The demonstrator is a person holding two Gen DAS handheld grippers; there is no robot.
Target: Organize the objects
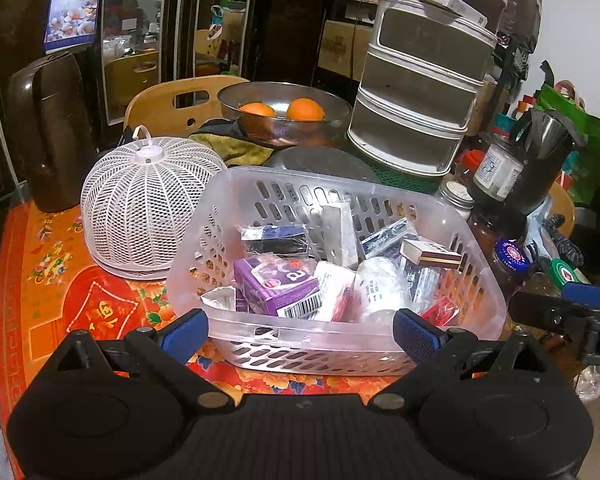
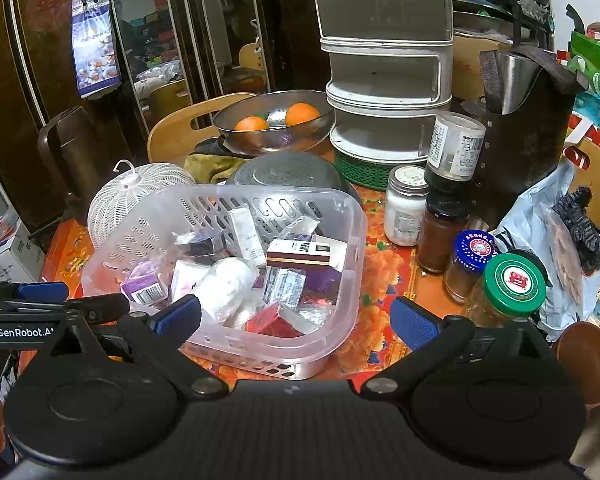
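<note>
Table: red flowered cloth, crowded. Tiered rack: 4 levels visible, standing at the far side, a white box on an upper level.

Basket: clear plastic, slotted walls, sitting near the front edge of the table, loosely filled with small packs. Judged light and fairly stiff but likely to flex; the rim is the sound place to grip, since the walls look smooth and slippery.

Left gripper: jaws spread wide, holding nothing, straddling the basket's near wall from just in front. Right gripper: likewise spread wide and empty, poised over the basket's near right corner, with 3 jars just to its right.

Purple box: lies near the front left of the basket, closest to the left gripper. Cardboard, light, crushable; take across its narrow sides.

Matchbox: rests on top of the pile toward the rear right, tilted. Light, rigid, easily reached from above by the right gripper.
</note>
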